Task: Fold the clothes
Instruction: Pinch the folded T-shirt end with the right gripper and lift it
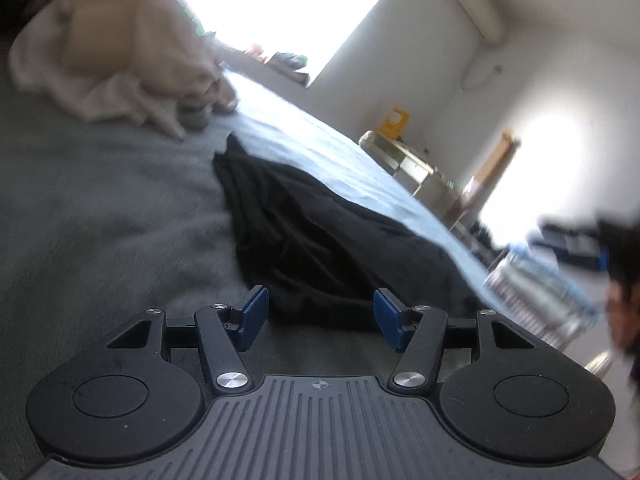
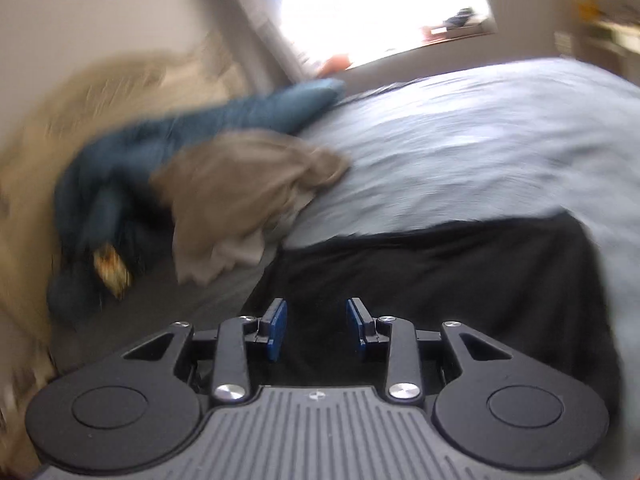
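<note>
A black garment [image 1: 320,236] lies partly folded on the grey-blue bed [image 1: 100,208]. My left gripper [image 1: 320,316] hovers open just short of its near edge, with nothing between the blue pads [image 1: 252,312]. In the right wrist view the same black garment [image 2: 440,272] spreads flat ahead of my right gripper [image 2: 316,330]. That gripper is open, its blue pads [image 2: 278,328] apart with only cloth seen beyond them. The right wrist view is blurred by motion.
A beige pile of clothes [image 1: 120,52] sits at the far left of the bed. Beige cloth [image 2: 248,188] and a dark teal garment [image 2: 168,148] lie left of the black one. A bright window [image 2: 380,4], shelves [image 1: 424,172] and a person's hand [image 1: 620,304] at the right.
</note>
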A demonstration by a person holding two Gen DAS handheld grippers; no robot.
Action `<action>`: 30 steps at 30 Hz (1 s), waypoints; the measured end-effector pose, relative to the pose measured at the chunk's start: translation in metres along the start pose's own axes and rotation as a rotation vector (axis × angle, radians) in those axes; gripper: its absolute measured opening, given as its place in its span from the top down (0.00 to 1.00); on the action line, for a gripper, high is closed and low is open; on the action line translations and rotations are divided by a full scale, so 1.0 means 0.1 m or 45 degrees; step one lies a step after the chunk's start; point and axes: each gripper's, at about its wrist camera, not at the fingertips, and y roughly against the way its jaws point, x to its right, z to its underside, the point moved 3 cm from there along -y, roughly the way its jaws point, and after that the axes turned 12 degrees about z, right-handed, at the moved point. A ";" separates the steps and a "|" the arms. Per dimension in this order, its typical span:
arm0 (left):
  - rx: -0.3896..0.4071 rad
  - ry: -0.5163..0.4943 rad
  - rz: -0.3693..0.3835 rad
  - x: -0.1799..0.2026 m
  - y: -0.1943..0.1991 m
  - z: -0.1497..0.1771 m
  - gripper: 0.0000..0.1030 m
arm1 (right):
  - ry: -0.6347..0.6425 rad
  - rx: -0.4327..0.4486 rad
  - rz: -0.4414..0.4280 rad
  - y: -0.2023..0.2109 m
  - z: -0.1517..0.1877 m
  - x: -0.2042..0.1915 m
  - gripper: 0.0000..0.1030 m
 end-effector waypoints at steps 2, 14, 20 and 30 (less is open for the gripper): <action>0.025 0.132 0.037 -0.09 0.02 -0.01 0.43 | -0.166 0.048 0.061 0.31 0.08 0.35 0.56; 0.078 0.325 -0.089 -0.24 -0.19 0.01 0.60 | -0.829 -0.046 0.207 0.11 0.82 1.86 0.47; 0.085 0.315 -0.194 -0.22 -0.25 0.03 0.75 | -0.899 -0.059 0.115 -0.30 0.79 2.02 0.56; 0.067 0.288 -0.291 -0.28 -0.28 0.01 0.98 | -0.677 0.073 0.189 -0.10 0.68 2.09 0.96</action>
